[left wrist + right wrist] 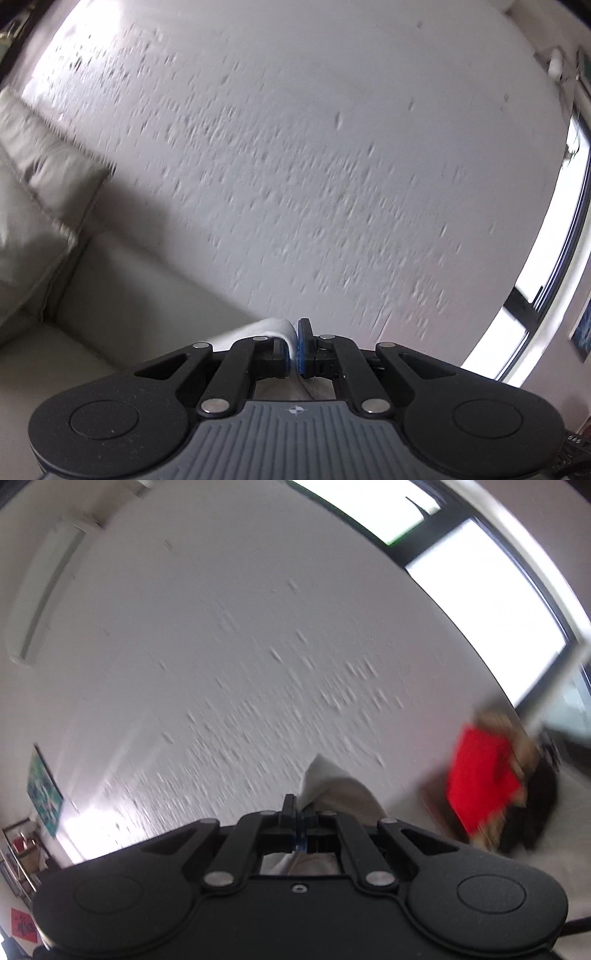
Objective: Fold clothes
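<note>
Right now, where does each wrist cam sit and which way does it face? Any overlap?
Left wrist: sits on the left gripper, looks along its fingers at a blurred white textured wall, with a pale grey sofa at left; jaws shut on pale fabric.
Right wrist: sits on the right gripper, faces the same wall, with a bright window and a red object at right; jaws shut on beige cloth.
Shared: the wall and window; no hand shows.

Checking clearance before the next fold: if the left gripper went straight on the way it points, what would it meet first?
Apart from the pale cloth it is shut on, the left gripper would probably meet the textured white wall first; the grey sofa lies off to the side. Depth is unclear.
</note>
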Available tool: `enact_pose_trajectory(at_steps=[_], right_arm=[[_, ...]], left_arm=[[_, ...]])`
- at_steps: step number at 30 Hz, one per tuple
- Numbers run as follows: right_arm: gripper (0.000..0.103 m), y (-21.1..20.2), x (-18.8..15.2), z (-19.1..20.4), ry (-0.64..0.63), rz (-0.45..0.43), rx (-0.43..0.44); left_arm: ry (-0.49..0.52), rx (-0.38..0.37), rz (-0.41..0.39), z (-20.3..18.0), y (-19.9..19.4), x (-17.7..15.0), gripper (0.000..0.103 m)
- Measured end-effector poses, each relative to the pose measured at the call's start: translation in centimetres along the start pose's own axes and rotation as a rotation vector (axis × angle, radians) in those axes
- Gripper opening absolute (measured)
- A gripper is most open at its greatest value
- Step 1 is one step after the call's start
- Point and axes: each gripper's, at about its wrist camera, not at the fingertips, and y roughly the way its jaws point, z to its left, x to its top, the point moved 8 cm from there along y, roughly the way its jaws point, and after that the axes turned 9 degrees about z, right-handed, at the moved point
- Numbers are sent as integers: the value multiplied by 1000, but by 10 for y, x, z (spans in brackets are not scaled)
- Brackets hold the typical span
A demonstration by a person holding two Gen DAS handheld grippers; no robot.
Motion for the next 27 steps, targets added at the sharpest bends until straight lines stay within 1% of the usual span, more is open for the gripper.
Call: enact_pose_trajectory(at_steps=[1, 4, 8, 11, 13, 15, 16, 18, 21, 24, 27], right_arm=[[2, 8, -20, -19, 27, 41, -23], [2, 30, -80, -77, 109, 166, -93], [2, 48, -167, -147, 240, 310, -189], [2, 49, -220, -181, 299, 396, -250], [2, 52, -243, -197, 308, 438, -283], [2, 53, -261, -209, 299, 470, -313], [2, 51, -263, -210, 290, 476, -327], [2, 48, -261, -211, 280, 482, -348], [2, 42, -248, -203, 237, 469, -355], [2, 28, -224, -186, 213, 447, -341], [2, 19, -207, -169, 198, 433, -329]], left_arm=[[-3, 20, 34, 11, 10, -19, 2], [-47, 87, 176, 51, 40, -87, 2], [-167, 162, 347, 108, 74, -179, 2], [-249, 205, 438, 144, 89, -230, 2], [-284, 229, 477, 160, 93, -253, 2], [-301, 246, 492, 170, 93, -265, 2], [-310, 254, 500, 175, 94, -270, 2], [-312, 258, 494, 177, 92, -265, 2], [-290, 246, 464, 169, 78, -247, 2], [-263, 227, 440, 155, 66, -223, 2], [-240, 204, 440, 143, 51, -210, 2]])
